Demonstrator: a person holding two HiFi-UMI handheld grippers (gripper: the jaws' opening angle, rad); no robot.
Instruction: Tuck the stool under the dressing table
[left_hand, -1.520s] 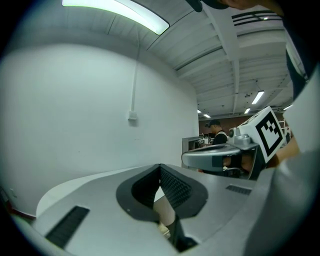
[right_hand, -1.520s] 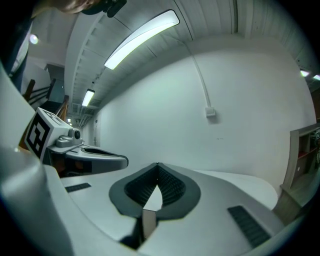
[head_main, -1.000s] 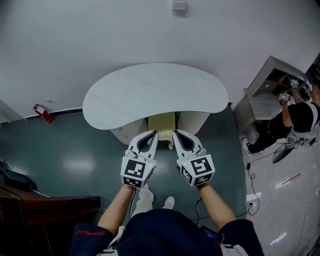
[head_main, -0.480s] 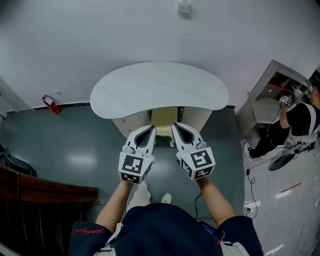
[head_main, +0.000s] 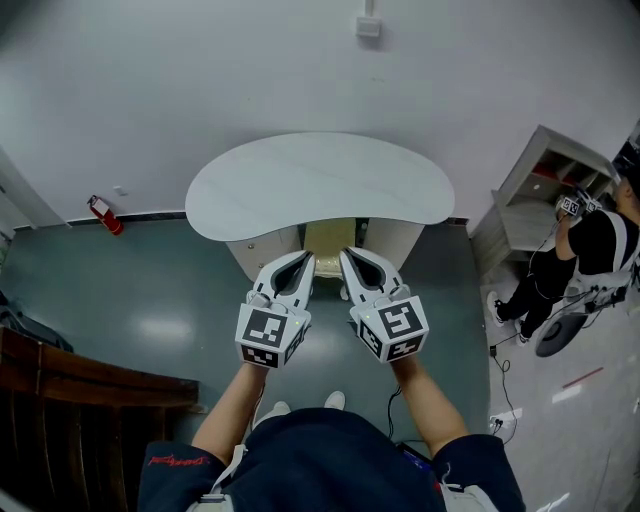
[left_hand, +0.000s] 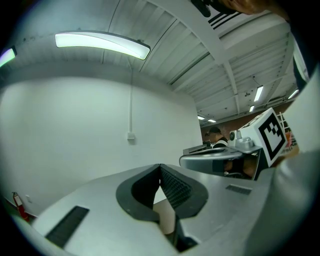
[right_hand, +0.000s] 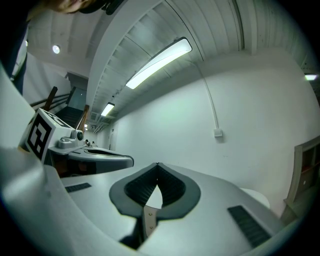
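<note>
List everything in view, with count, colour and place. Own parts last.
table: one, white, against the wall
stool: one, beige, partly under the table's front edge
fire extinguisher: one, red, floor by the left wall
shelf unit: one, white, right
other person: one, black top, at the shelf unit
wall box: one, white, above the table
left gripper: white, fingers together, empty
right gripper: white, fingers together, empty
shoes: two, white, floor below
</note>
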